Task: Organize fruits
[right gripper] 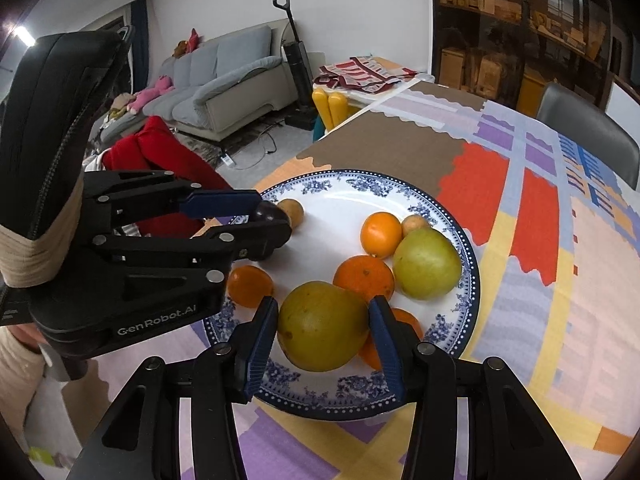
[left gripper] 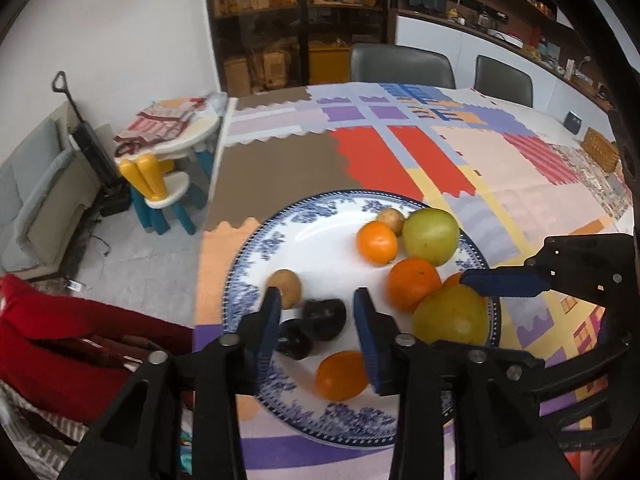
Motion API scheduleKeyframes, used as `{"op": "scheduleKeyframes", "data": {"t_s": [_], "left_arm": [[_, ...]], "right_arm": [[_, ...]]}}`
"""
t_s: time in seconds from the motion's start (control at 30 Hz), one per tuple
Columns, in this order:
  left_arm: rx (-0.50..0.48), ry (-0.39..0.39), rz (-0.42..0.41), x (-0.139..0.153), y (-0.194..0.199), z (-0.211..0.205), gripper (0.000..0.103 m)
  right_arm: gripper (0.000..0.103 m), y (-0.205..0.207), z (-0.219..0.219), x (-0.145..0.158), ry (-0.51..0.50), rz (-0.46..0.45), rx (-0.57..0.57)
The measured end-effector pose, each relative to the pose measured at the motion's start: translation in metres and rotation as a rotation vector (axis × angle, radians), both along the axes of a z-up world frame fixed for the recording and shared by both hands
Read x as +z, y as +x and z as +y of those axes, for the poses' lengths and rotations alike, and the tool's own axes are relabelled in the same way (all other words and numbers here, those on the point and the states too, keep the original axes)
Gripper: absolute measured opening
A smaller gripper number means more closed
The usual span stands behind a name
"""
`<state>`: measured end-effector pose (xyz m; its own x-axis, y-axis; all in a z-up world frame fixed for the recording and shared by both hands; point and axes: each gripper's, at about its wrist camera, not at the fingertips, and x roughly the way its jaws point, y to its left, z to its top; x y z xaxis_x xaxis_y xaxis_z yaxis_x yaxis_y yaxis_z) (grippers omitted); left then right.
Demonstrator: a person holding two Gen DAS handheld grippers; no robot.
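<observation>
All the fruit lay on the blue-patterned plate on the worktop. The left gripper stood spread over two dark plums, likely to pick one. The right gripper was spread around a yellow-green pear-like fruit, its long axis roughly across the fingers, narrower end pointing left.

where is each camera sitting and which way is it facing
Left wrist: rides the left gripper, facing across the plate toward the chairs; its fingers bracket two dark plums, and the right gripper enters from the right.
Right wrist: rides the right gripper, facing the sofa; its fingers flank a yellow-green fruit, with the left gripper and a sleeve at left.
Shared: plate, oranges, both grippers.
</observation>
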<state>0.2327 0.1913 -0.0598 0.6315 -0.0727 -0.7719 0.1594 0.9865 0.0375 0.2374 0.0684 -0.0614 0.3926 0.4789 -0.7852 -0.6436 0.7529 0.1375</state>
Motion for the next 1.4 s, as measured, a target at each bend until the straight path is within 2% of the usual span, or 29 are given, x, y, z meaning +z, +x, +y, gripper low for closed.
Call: {"op": "scheduleKeyframes", "data": {"t_s": [0.07, 0.27, 0.4, 0.53, 0.6, 0.63, 0.7, 0.83, 1.17, 1.4], "left_arm": [[0.014, 0.018, -0.014, 0.007, -0.007, 0.003, 0.051], [0.114, 0.079, -0.029, 0.019, -0.028, 0.011, 0.052], [0.143, 0.084, -0.056, 0.03, -0.045, 0.007, 0.056], [0.167, 0.06, -0.087, 0.042, -0.062, -0.002, 0.059], [0.183, 0.051, -0.102, 0.046, -0.069, -0.007, 0.064], [0.189, 0.045, -0.113, 0.048, -0.074, -0.011, 0.066], [0.188, 0.046, -0.123, 0.051, -0.081, -0.019, 0.067], [0.185, 0.047, -0.156, 0.058, -0.095, -0.04, 0.076], [0.155, 0.027, -0.23, 0.076, -0.129, -0.095, 0.087], [0.115, 0.037, -0.271, 0.083, -0.156, -0.129, 0.092]], "right_arm": [[0.048, 0.001, 0.001, 0.0, -0.003, -0.003, 0.002], [0.049, -0.003, -0.003, 0.005, 0.0, -0.024, -0.02], [0.057, -0.009, -0.014, 0.017, 0.016, -0.063, -0.068], [0.061, -0.019, -0.026, 0.031, 0.034, -0.107, -0.106], [0.069, -0.027, -0.035, 0.039, 0.043, -0.141, -0.135], [0.07, -0.03, -0.038, 0.042, 0.044, -0.155, -0.145], [0.073, -0.04, -0.048, 0.05, 0.034, -0.198, -0.169], [0.078, -0.056, -0.069, 0.06, 0.02, -0.245, -0.218], [0.086, -0.097, -0.14, 0.078, 0.012, -0.294, -0.39], [0.087, -0.125, -0.179, 0.086, 0.019, -0.32, -0.451]]}}
